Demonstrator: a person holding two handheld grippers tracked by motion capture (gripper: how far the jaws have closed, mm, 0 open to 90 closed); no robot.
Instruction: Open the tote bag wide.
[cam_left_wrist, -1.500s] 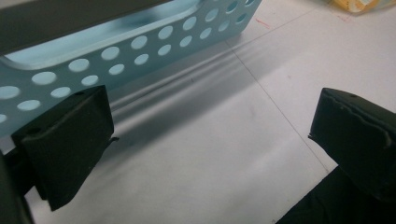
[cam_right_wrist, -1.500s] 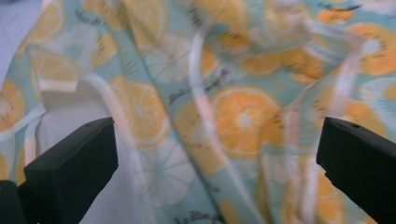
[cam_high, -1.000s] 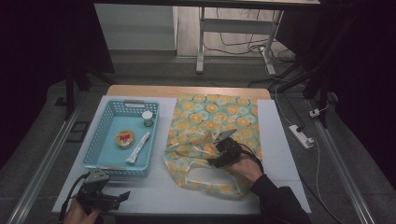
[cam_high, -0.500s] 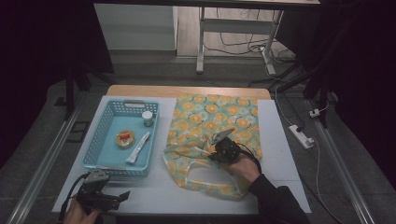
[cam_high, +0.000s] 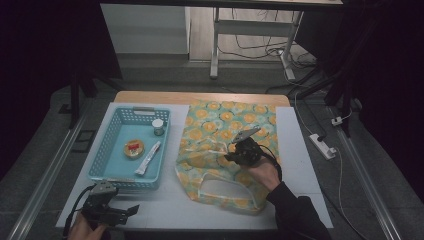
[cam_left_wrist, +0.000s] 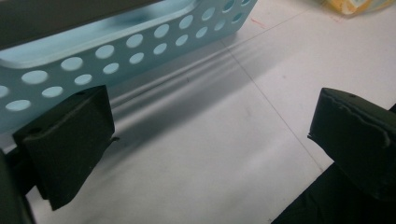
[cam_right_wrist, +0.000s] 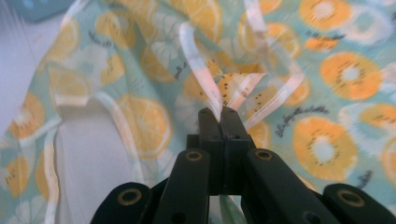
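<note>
The fruit-print bag (cam_high: 225, 150) lies flat on the counter (cam_high: 300, 150) just right of the blue basket (cam_high: 107, 150), and your right tool (cam_right_wrist: 219, 114) is clamped on its pale handle strap (cam_right_wrist: 201, 65), having just closed on it, with the fabric bunching upward there. Your left tool (cam_left_wrist: 205, 140) rests near the counter's front edge beside the basket, its jaws apart and holding nothing. The likely fault is that the thin, slick strap slides out of so narrow a pinch under a sharp pull, or that the whole bag drags toward the basket, since nothing pins its far end.
</note>
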